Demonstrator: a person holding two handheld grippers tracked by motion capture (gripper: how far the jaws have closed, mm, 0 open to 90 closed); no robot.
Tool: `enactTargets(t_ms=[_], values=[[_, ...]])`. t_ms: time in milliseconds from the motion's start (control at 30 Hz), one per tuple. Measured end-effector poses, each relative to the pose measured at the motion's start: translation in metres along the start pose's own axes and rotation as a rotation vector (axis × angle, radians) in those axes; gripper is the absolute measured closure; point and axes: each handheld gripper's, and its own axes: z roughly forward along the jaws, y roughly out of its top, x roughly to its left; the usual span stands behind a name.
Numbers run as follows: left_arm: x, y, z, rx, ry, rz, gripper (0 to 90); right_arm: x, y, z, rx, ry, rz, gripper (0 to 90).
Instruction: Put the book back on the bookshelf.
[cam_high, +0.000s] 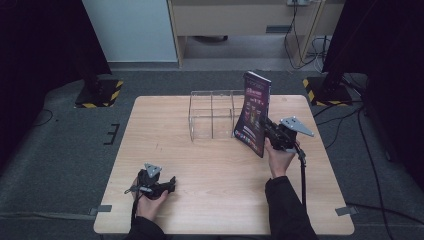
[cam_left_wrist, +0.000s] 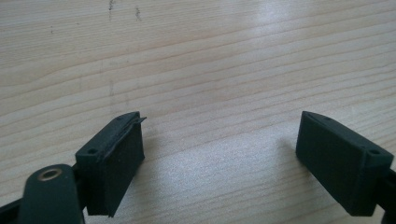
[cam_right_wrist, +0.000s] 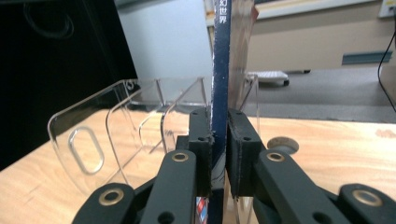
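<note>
A thin dark book (cam_high: 255, 113) with a purple cover stands upright on the right half of the table, right beside a clear acrylic rack (cam_high: 212, 114) with dividers. My right gripper (cam_high: 266, 123) is shut on the book's spine edge; in the right gripper view the blue spine (cam_right_wrist: 219, 70) rises between the two black pads (cam_right_wrist: 200, 140), with the rack (cam_right_wrist: 116, 135) just beyond and to the left. My left gripper (cam_high: 171, 182) rests near the table's front left, held low over bare wood. In the left gripper view its fingers (cam_left_wrist: 116, 158) stand wide apart with nothing between them.
The wooden table (cam_high: 165, 130) sits on grey carpet. Black stands with yellow-striped bases (cam_high: 97, 92) flank the far corners. A cable (cam_high: 302, 175) trails from my right gripper along the person's sleeve. Cabinets and wires line the back wall.
</note>
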Motion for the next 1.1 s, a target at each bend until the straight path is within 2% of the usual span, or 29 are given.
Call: enactTargets(t_ms=[167, 500, 1100], values=[[0.0, 0.0, 0.0, 0.003, 0.0, 0.002, 13.4, 0.001, -0.001, -0.007, 0.057, 0.015, -0.02, 81.0], [0.0, 0.0, 0.0, 0.003, -0.001, 0.002, 13.1, -0.002, -0.008, -0.022, 0.127, 0.023, -0.031, 81.6], [0.0, 0.0, 0.0, 0.003, -0.002, 0.002, 13.0, -0.011, -0.03, -0.044, 0.188, 0.036, -0.034, 81.2]])
